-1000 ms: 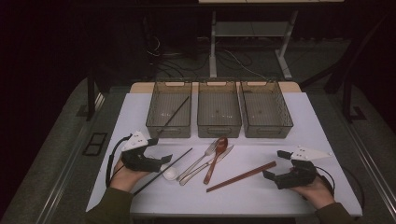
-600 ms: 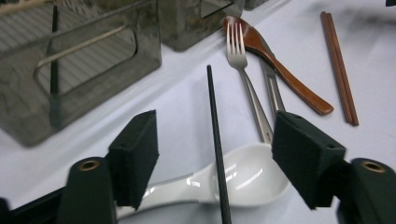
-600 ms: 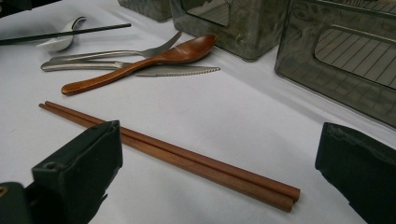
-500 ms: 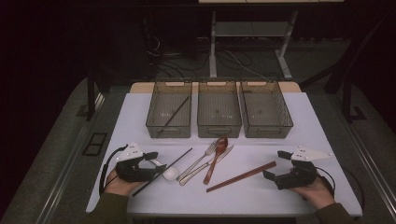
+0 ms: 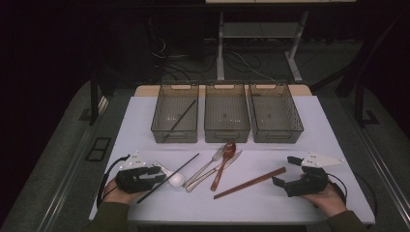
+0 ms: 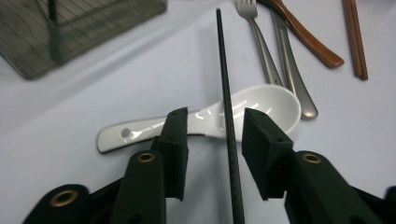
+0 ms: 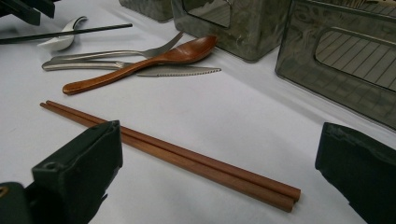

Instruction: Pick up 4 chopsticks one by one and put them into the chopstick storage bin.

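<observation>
Here we hold the left tongs (image 6: 212, 133) low over the white worktop (image 5: 145, 116), and the black stick (image 6: 227, 112) runs straight between the two pads. The jaws have just been closing in on it, but there is a gap on each side, so the pads do not press it yet. The black stick lies flat on the worktop and crosses over a white spoon (image 6: 252, 105), which lies just past the pads. In the high view the left tongs (image 5: 157, 175) sit near the front left of the worktop, with the black stick (image 5: 169, 177) slanting up and to the right from them.

Just beside the white spoon (image 5: 175, 180) lie a fork (image 5: 208, 164), a knife (image 5: 215, 171) and a brown wooden spoon (image 5: 223, 162), all close together in the middle. Two brown chopsticks (image 5: 251, 182) lie side by side a bit farther right.

Our right tongs (image 5: 289, 175) rest near the front right of the worktop, and their jaws stand wide apart with nothing in them. In the right gripper view the brown chopsticks (image 7: 177, 156) lie on the worktop between those jaws, and no pad touches them.

At the back stand three grey bins in a row. The left bin (image 5: 162, 126) has another black stick (image 5: 180, 118) leaning inside it. The middle bin (image 5: 227, 134) and the right bin (image 5: 295, 128) stand next to it.
</observation>
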Demonstrator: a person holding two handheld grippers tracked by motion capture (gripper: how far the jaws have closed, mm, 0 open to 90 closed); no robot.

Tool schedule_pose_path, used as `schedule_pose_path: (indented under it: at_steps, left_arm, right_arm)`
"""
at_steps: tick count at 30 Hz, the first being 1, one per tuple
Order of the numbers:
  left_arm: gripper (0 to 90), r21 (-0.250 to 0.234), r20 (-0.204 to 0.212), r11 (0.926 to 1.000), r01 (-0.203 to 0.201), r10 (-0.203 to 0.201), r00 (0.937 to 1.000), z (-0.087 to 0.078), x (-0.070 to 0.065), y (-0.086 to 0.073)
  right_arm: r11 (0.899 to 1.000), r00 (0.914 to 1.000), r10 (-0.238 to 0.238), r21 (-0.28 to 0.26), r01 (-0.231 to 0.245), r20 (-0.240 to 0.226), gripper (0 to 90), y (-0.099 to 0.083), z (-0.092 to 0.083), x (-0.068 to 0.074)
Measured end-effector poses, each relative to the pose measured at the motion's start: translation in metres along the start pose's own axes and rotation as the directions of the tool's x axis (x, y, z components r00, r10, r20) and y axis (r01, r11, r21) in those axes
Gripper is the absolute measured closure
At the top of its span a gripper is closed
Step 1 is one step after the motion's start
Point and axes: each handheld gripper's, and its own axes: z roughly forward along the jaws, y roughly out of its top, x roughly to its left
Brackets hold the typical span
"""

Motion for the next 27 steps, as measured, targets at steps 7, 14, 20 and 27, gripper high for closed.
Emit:
schedule_pose_path:
  at_steps: [7, 14, 20, 27]
  left_arm:
    - [70.6, 0.038, 0.02, 0.9992, -0.013, 0.012, 0.9997, 0.005, -0.004, 0.001]
    - [73.1, 0.096, 0.026, 0.9943, -0.047, 0.045, 0.9986, 0.012, -0.006, 0.001]
    - [75.3, 0.121, 0.023, 0.9915, -0.049, 0.047, 0.9986, 0.015, -0.007, 0.002]
    - [77.5, 0.136, 0.022, 0.9891, -0.057, 0.055, 0.9983, 0.017, -0.008, 0.002]
  right_arm:
    - [1.0, 1.0, -0.002, 0.001, 0.002, -0.002, 0.8, 0.0, 0.0, 0.0]
    - [1.0, 1.0, -0.003, 0.002, 0.003, -0.001, 0.8, 0.0, 0.0, 0.0]
    - [1.0, 1.0, -0.003, 0.003, 0.003, -0.002, 0.8, 0.0, 0.0, 0.0]
    - [1.0, 1.0, -0.004, 0.004, 0.004, -0.003, 0.8, 0.0, 0.0, 0.0]
